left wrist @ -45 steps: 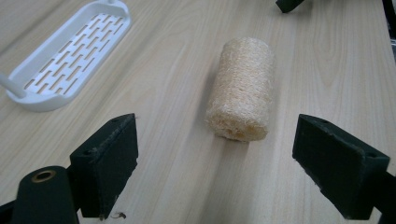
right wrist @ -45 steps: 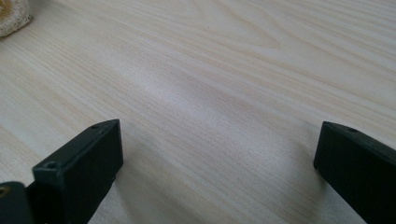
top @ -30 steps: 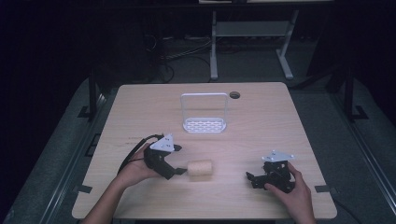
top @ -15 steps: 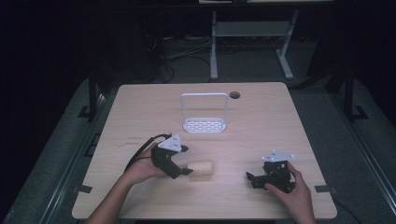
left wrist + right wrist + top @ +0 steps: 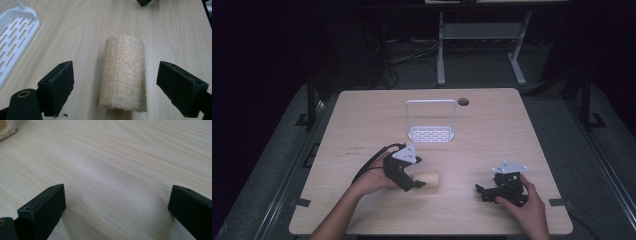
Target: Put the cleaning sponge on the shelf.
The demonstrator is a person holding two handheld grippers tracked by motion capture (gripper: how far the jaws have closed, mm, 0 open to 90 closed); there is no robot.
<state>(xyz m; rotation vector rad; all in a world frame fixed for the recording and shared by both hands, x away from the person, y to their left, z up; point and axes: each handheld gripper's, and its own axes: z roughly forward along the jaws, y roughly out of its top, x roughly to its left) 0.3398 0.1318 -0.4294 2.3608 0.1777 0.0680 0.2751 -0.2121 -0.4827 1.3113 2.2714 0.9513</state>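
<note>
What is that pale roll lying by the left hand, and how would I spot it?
Start at the light wooden table, then find the left gripper near its front edge. Between its open black jaws lies a short cream cylinder of coarse woven loofah fibre on its side. Unlike the white slotted plastic rack behind, it is rough and beige.

Rough fibrous loofah (image 5: 123,72), matt wood table (image 5: 362,115)
</note>
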